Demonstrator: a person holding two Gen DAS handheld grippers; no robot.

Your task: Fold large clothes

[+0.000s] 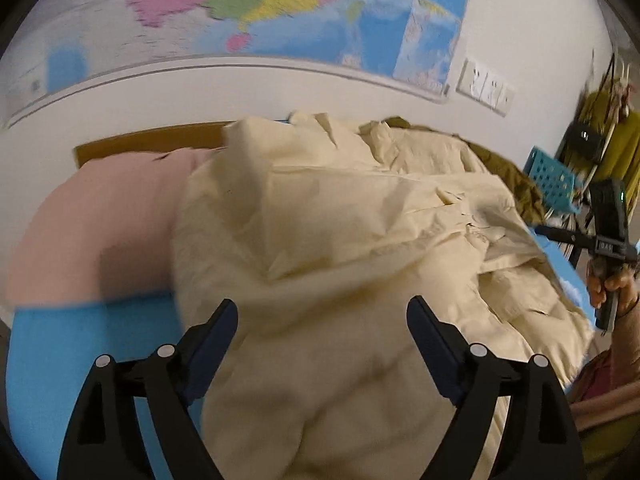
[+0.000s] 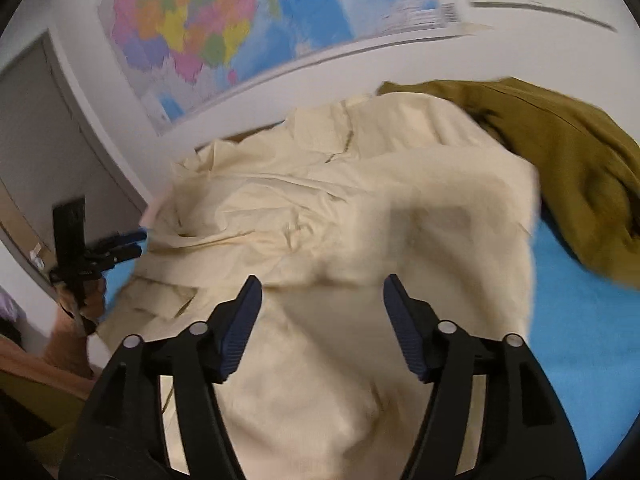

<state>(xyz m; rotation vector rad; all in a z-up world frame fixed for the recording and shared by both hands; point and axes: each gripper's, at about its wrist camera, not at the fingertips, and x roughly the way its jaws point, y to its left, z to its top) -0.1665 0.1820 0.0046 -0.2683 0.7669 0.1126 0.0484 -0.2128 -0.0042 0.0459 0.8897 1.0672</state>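
Observation:
A large cream garment [image 1: 340, 216] lies rumpled on the blue cover [image 1: 60, 360], filling the middle of both views. My left gripper [image 1: 322, 308] hovers over its near part, open, the pads not pressing the cloth. My right gripper [image 2: 320, 284] is also open above the cream garment [image 2: 320, 208], with cloth below the fingers and nothing pinched. In the left wrist view, the right gripper [image 1: 540, 231] shows at the right edge, held by a hand [image 1: 612, 284]. The left gripper [image 2: 140, 243] appears at the left edge of the right wrist view. Both views are motion-blurred.
An olive garment [image 2: 560, 168] lies heaped behind and to the right of the cream one. A pink cloth [image 1: 100, 220] lies on the left. A blue perforated basket [image 1: 552, 184] stands at the right. A map [image 1: 260, 4] hangs on the white wall, with wall sockets [image 1: 484, 88] beside it.

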